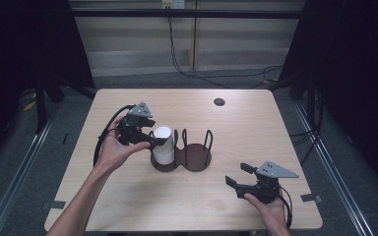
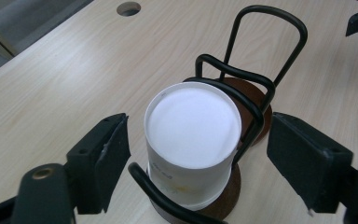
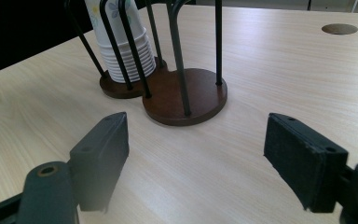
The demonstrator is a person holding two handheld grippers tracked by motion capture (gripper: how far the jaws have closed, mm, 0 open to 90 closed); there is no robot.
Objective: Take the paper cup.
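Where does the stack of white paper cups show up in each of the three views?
High view: cup stack left of centre, in the holder's left bay.
Left gripper view: centre, between the tool's jaws, seen from above.
Right gripper view: top left.
Shared landmark: table hole.

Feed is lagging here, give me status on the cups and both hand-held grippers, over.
Left hand-held gripper open, straddling the paper cup stack, pads clear. Stack upside down in wire cup holder. Right hand-held gripper open, empty, off to the side. Holder wires crowd the stack.
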